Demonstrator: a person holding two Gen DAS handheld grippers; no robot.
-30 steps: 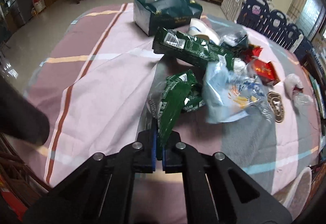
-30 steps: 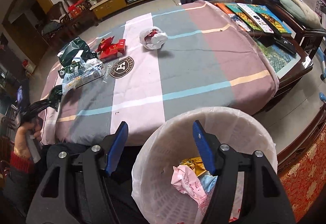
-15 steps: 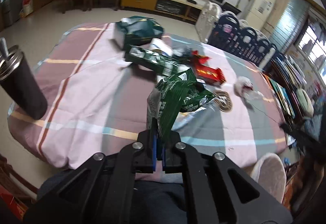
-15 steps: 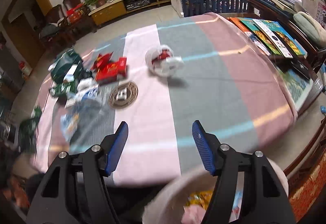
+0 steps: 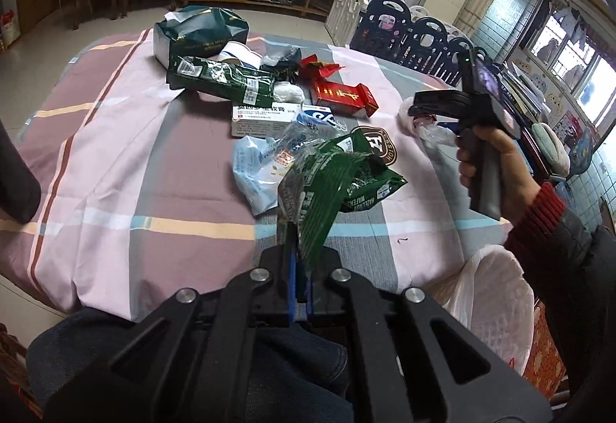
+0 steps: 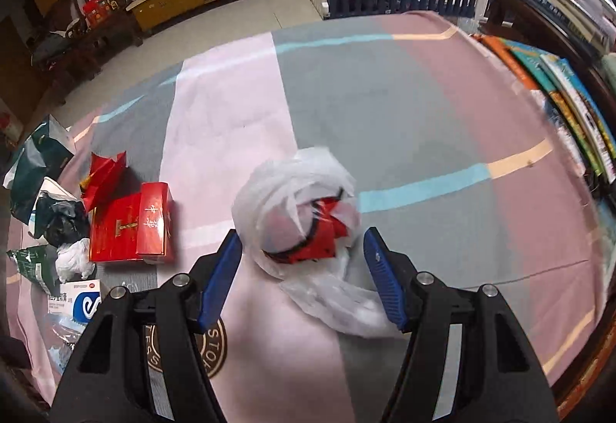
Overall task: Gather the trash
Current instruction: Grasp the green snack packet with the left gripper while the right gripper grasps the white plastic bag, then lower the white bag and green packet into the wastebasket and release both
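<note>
Here, the left gripper (image 5: 299,286) has its fingers clenched on a crumpled green wrapper (image 5: 331,188), held up over the near edge of the striped tablecloth (image 5: 115,161). The right gripper (image 6: 304,278), fingers spread wide, frames a white plastic bag (image 6: 292,192) with something red inside, lying mid-table; whether the pads touch it is unclear. A red box (image 6: 131,226) sits toward the left edge. A white-lined bin (image 5: 496,292) stands just beside the table's near right corner.

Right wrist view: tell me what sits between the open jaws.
A white plastic bag wrapped around red trash, lying on the tablecloth between the right gripper's open jaws.
</note>
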